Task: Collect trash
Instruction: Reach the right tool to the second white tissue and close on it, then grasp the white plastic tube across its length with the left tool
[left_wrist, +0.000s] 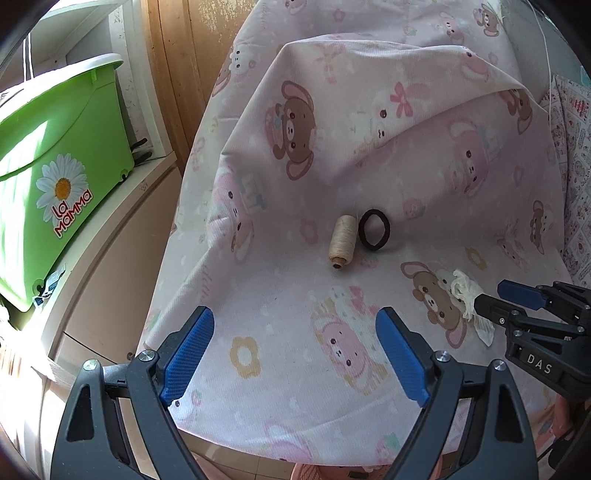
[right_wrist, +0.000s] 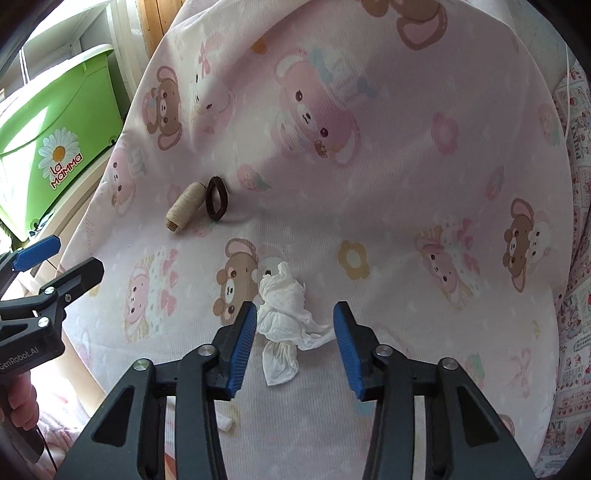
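Note:
A crumpled white tissue (right_wrist: 282, 321) lies on the pink bear-print bed sheet (right_wrist: 369, 184). My right gripper (right_wrist: 294, 314) is open, its blue pads either side of the tissue's near part, just above the sheet. The tissue also shows in the left wrist view (left_wrist: 466, 295), partly behind the right gripper (left_wrist: 491, 295). My left gripper (left_wrist: 295, 319) is open and empty over the sheet (left_wrist: 332, 147) near the bed's front edge; it shows at the left in the right wrist view (right_wrist: 70, 254). A small white scrap (right_wrist: 226, 424) lies close under the right gripper.
A beige thread spool (left_wrist: 342, 240) and a dark hair tie (left_wrist: 374, 229) lie side by side mid-sheet. A green plastic bin (left_wrist: 55, 155) marked "La Mamma" stands on a cabinet left of the bed. A patterned pillow (right_wrist: 576, 221) lies at the right.

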